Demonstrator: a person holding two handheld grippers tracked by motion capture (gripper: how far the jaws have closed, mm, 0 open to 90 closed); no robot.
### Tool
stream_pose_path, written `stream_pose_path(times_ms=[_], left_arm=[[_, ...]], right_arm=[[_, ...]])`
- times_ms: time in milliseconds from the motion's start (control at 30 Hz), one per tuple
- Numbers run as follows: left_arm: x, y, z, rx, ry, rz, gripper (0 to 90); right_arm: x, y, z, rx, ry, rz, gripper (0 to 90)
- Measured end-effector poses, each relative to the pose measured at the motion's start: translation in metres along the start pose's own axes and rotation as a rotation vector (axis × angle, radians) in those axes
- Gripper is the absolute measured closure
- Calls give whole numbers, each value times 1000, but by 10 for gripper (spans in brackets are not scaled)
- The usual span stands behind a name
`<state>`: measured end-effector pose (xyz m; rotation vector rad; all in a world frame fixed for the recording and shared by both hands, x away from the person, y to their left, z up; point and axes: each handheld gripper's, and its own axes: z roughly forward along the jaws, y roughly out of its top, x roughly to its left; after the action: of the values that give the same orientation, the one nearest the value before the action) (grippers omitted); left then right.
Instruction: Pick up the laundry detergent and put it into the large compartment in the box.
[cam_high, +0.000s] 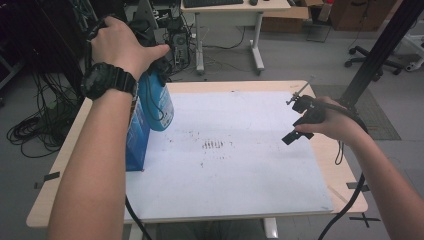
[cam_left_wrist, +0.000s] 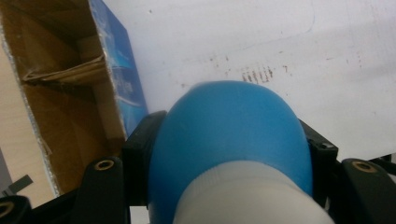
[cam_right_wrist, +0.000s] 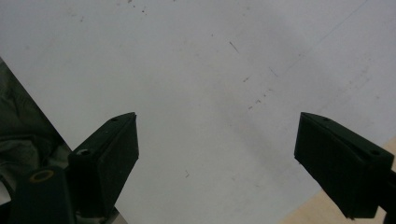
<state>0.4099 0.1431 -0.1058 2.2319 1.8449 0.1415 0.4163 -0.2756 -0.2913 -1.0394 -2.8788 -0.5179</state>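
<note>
Fingers (cam_left_wrist: 140, 154) of left gripper (cam_high: 150, 55) clamped on blue bottle (cam_left_wrist: 229, 135) held above worktop (cam_high: 240, 150) beside open box (cam_left_wrist: 70, 93) — smooth round body could slip out or clip the box — right gripper (cam_right_wrist: 217, 154) spread, holding nothing.

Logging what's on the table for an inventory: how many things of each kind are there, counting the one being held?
Blue plastic bottle with white cap: 1
Open blue cardboard box: 1
White board covering the table: 1
Total: 3

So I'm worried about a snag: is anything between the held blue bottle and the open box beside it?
Nothing visible: the bottle, clamped in the left gripper, hangs just beside the box, whose open top shows only cardboard flaps.
</note>
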Motion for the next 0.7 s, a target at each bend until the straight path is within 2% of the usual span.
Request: stream_pose_path(times_ms=[367,700], left_arm=[[15,1,-4,7,7,-15,382],[26,3,-5,7,14,-23,382]], right_arm=[[5,7,0,2,5,-12,140],[3,6,0,-1,4,-5,140]])
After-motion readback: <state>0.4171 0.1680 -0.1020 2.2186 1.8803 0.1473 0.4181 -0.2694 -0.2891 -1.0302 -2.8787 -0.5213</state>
